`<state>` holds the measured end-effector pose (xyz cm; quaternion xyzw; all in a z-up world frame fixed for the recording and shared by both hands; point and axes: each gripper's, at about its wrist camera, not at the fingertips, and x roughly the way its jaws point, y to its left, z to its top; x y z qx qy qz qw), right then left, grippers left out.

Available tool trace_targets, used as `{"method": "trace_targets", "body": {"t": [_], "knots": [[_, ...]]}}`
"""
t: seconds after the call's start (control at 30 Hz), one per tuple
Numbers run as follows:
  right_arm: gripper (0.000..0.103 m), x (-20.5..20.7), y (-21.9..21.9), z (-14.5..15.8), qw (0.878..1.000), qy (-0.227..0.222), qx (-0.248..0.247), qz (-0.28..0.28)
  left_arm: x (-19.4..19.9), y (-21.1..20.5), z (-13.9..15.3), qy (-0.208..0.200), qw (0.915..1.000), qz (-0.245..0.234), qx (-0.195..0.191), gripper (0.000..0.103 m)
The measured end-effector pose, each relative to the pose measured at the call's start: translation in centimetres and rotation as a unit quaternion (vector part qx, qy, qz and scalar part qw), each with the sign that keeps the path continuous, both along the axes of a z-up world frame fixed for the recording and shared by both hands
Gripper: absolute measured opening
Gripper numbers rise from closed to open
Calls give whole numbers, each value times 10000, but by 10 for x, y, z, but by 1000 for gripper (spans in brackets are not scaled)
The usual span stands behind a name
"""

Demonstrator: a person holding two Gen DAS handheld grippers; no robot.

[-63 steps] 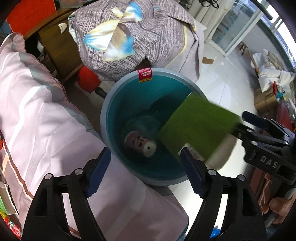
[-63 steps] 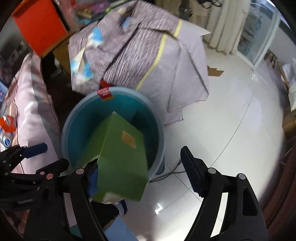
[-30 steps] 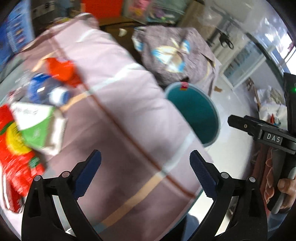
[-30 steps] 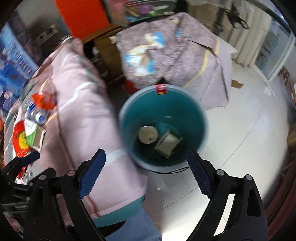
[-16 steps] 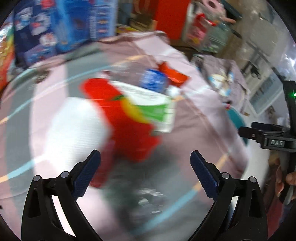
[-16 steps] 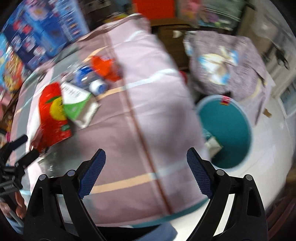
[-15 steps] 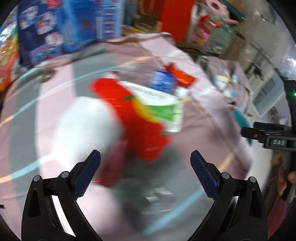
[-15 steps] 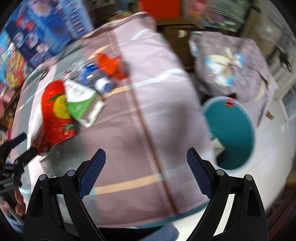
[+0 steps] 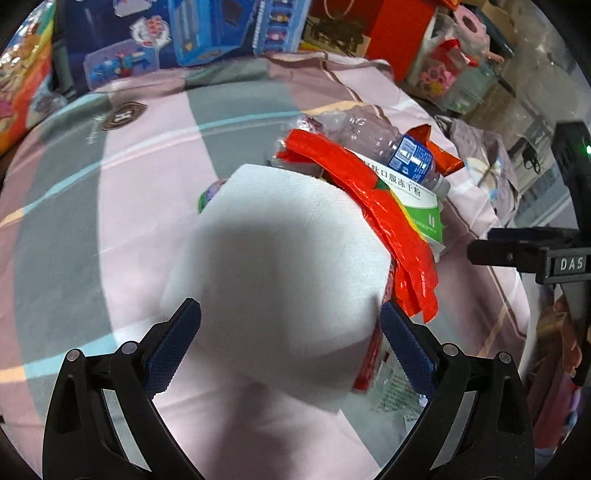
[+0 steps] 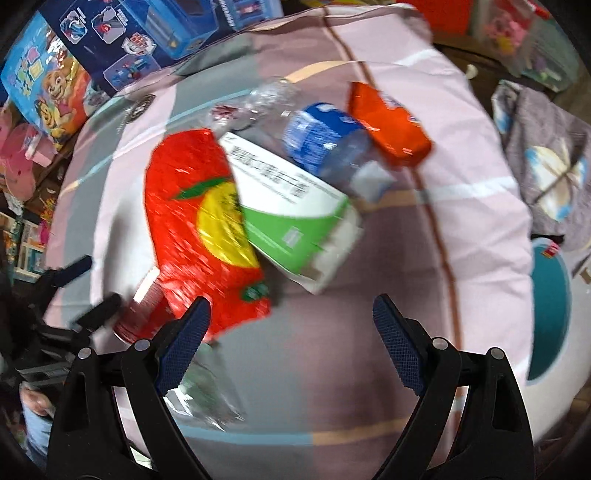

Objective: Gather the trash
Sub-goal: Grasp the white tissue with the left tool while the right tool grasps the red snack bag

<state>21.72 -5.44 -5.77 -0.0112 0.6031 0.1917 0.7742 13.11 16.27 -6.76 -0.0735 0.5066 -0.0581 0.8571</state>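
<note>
A heap of trash lies on the pink and grey striped cloth [image 9: 122, 206]. In the left wrist view a large white paper tissue [image 9: 280, 266] fills the middle, and my left gripper [image 9: 290, 343] stands open just over its near edge, pads not pressing it. Behind it lie a red wrapper [image 9: 373, 206], a green-and-white box [image 9: 421, 206] and a clear bottle with a blue label [image 9: 391, 144]. My right gripper [image 10: 291, 332] hangs open and empty above the cloth, just short of the red wrapper [image 10: 199, 229] and the box [image 10: 295, 221]. The teal bin [image 10: 550, 314] stands off the table's right edge.
An orange packet [image 10: 388, 122] lies beyond the bottle [image 10: 325, 140]. Crumpled clear plastic [image 10: 207, 395] lies by the right gripper's left finger. Toy boxes [image 9: 192, 33] line the far side. A draped grey cloth [image 10: 546, 155] sits beyond the bin.
Both grippers have swung away from the bin and over the table, closing in on the trash heap. The green box held two seconds ago is no longer in the right gripper.
</note>
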Motion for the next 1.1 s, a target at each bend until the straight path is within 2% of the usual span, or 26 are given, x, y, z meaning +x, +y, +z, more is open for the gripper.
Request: {"method": "trace_targets", "body": {"t": [0.23,0.33,0.4,0.5,0.57,0.6,0.67,0.77,0.93,1.1], "knots": [[85,21,30,-12,9992,308,252,87,13,3,-11,-63,9996,-101,-264,96],[85,26,44,-16,9988,347,274,194,10,2,-8,-191,9994,-163,-251,78],[85,30,51,-20,9987,364,252,256,9,1,-7,-199,9996,-158,-142,48],[85,34,57,-24,9986,357,253,305,10,5,-11,-97,9997,-138,-186,20],[85,34,61,-23,9987,226,281,363,10,11,-14,-66,9997,-50,-224,14],[84,33,62,-22,9986,181,327,381,9,14,-13,-77,9996,7,-266,12],[65,31,63,-21,9986,65,326,420,6,19,-9,-149,9994,132,-281,11],[46,29,61,-17,9978,115,481,440,4,25,-2,-249,9989,316,-220,8],[36,23,53,-2,9975,-35,562,431,-2,29,14,-376,9977,554,-107,8],[31,17,24,24,9967,-390,670,248,-8,20,35,-512,9974,495,-122,8]]}}
